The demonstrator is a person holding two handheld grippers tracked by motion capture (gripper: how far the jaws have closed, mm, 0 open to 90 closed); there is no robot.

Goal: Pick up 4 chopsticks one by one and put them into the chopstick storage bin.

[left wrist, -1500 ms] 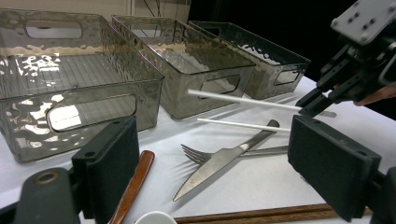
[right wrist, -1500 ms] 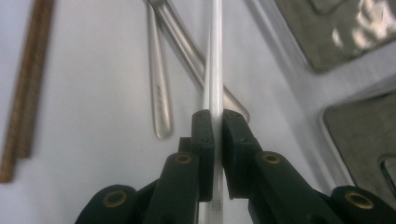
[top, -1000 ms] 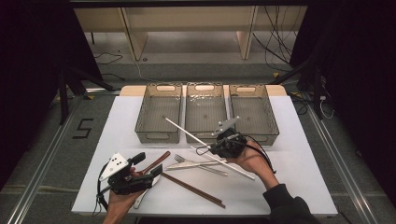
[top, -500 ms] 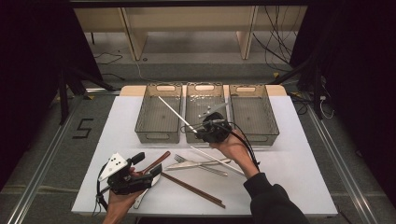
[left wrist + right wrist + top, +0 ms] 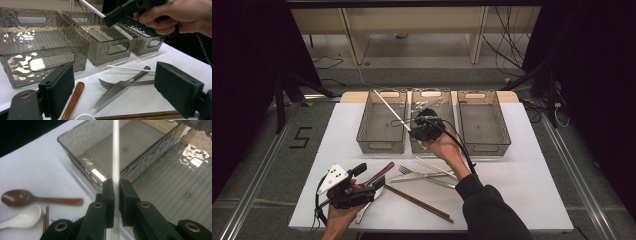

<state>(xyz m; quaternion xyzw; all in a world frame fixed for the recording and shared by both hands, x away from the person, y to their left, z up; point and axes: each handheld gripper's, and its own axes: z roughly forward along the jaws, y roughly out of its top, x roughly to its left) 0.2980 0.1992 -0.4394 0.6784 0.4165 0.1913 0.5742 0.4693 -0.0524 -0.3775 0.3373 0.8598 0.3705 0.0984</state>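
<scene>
White plastic chopstick [image 5: 393, 112], long and thin, is clamped between the shut jaws of the right hand-held gripper [image 5: 413, 131]; it slants up over the left smoked-plastic bin [image 5: 381, 142] near the middle bin [image 5: 428, 146]. Risks: the grip sits near one end, so the long free end may pivot in the pads, strike a bin wall, or drop into the wrong compartment. Left hand-held gripper [image 5: 113, 87] hangs open and empty over the steel knife [image 5: 117, 90] and fork [image 5: 108, 84] on the white counter [image 5: 532, 185].

My right gripper [image 5: 418, 126] is carrying the white chopstick [image 5: 389, 110] away from the cutlery — over the trays — leftward.
</scene>
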